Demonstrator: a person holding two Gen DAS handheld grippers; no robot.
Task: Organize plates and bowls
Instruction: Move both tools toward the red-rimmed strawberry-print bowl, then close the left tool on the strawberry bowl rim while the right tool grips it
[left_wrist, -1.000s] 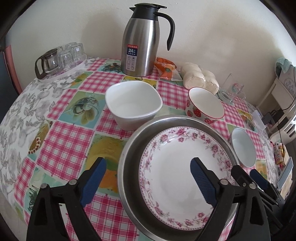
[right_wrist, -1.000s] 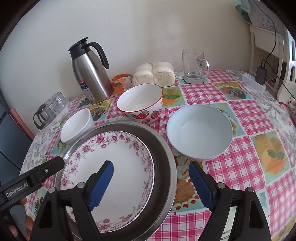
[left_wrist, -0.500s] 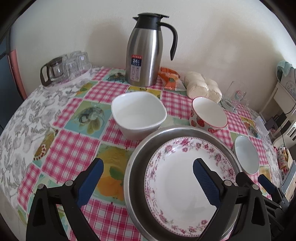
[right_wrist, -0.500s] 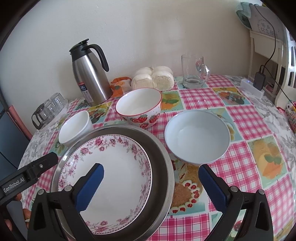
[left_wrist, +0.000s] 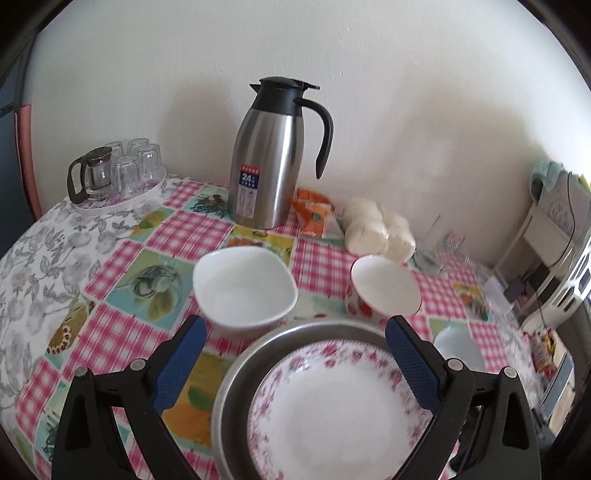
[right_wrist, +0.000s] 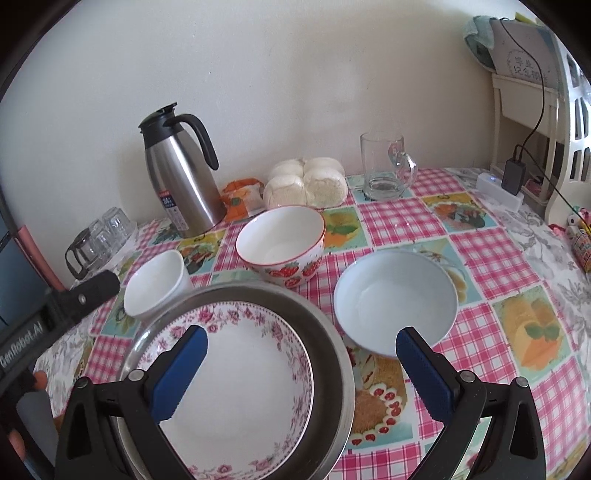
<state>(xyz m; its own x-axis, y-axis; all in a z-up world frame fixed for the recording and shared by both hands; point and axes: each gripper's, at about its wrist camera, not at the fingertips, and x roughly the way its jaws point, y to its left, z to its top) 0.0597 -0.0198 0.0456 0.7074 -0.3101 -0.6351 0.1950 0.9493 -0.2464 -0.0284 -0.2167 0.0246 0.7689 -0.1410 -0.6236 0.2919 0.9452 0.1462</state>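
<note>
A pink-flowered plate (left_wrist: 347, 413) (right_wrist: 240, 373) lies inside a steel basin (left_wrist: 236, 384) (right_wrist: 332, 354) at the near edge of the table. Behind it stand a plain white bowl (left_wrist: 243, 288) (right_wrist: 157, 284), a strawberry bowl (left_wrist: 384, 284) (right_wrist: 282, 243) and a pale blue bowl (left_wrist: 460, 349) (right_wrist: 395, 299). My left gripper (left_wrist: 293, 339) is open and empty, above the basin's far rim. My right gripper (right_wrist: 301, 350) is open and empty, above the basin's right rim, next to the blue bowl.
A steel thermos jug (left_wrist: 269, 158) (right_wrist: 181, 173), an orange packet (left_wrist: 314, 214), bagged white buns (right_wrist: 306, 184) and a glass mug (right_wrist: 384, 166) stand along the wall. A tray of glasses (left_wrist: 118, 173) is at the back left. A power strip (right_wrist: 498, 188) lies at the right edge.
Both grippers have pulled back and risen a little, so the table shows further away. The right gripper's jaws opened wider. The dishes have not moved.
</note>
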